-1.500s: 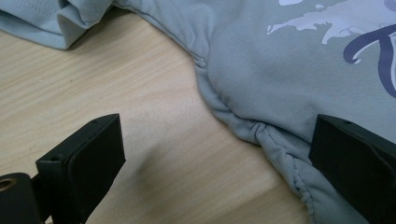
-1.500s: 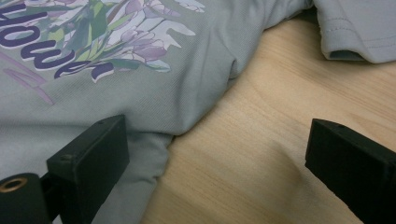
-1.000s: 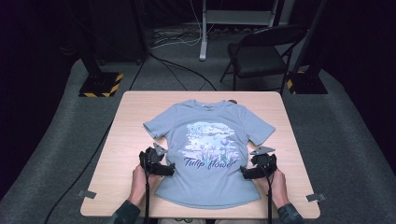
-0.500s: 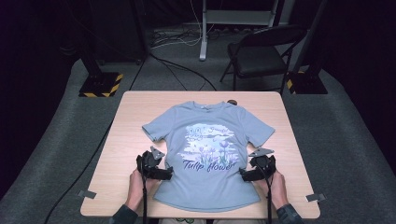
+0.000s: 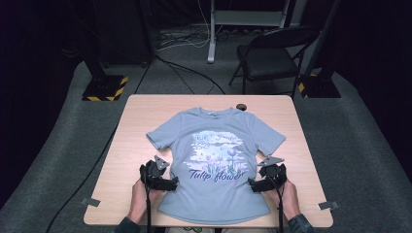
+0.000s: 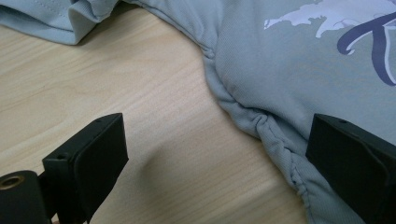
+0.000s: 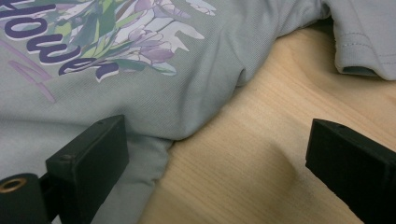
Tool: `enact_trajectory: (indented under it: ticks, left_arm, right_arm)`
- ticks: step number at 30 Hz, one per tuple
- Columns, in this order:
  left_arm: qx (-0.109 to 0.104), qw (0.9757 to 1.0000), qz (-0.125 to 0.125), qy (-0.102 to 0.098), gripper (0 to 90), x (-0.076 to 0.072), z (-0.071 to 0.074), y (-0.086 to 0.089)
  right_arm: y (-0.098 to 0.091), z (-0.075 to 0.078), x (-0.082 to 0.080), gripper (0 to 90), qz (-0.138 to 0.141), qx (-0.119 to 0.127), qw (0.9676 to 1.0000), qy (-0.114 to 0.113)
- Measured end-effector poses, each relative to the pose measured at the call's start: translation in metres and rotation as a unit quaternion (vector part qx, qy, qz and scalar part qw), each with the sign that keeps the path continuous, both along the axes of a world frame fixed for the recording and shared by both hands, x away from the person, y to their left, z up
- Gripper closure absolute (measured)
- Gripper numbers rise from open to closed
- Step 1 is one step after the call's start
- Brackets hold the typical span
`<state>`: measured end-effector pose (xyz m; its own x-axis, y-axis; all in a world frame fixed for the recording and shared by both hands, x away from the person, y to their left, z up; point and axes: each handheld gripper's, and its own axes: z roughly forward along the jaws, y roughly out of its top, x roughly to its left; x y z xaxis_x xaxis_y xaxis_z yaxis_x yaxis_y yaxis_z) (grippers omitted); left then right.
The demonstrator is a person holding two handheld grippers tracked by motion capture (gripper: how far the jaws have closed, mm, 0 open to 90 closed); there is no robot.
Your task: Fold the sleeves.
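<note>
A light blue T-shirt (image 5: 214, 165) with a flower print and the words "Tulip flower" lies flat, face up, on the wooden table (image 5: 136, 126), collar away from me. My left gripper (image 5: 168, 184) is at the shirt's left side seam, open. In the left gripper view the wrinkled seam (image 6: 261, 123) runs between the wide-apart jaws of the left gripper (image 6: 215, 163), and the right jaw is over the cloth. My right gripper (image 5: 252, 185) is open at the right side seam. In the right gripper view the shirt's edge (image 7: 196, 126) lies between the jaws of the right gripper (image 7: 219, 158).
A small dark round object (image 5: 241, 106) sits at the table's far edge, just beyond the collar. Tape tabs (image 5: 90, 201) mark the near corners. Beyond the table stand a folding chair (image 5: 272, 58) and stands with striped bases (image 5: 104, 87).
Both grippers have come a little toward the near edge, and the shirt has shifted slightly the same way. The jaws stay open.
</note>
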<state>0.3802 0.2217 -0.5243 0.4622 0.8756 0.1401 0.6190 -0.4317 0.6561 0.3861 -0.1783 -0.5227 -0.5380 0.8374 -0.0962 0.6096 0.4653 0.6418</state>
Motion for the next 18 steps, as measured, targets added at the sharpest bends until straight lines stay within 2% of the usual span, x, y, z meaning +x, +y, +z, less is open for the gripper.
enact_trajectory:
  ticks: [18]
  left_arm:
    - [0.004, 1.0000, -0.003, 0.000, 4.9, -0.016, 0.000, 0.002]
  right_arm:
    - [0.000, -0.001, -0.015, 4.7, 0.011, 0.003, 0.9999, -0.004]
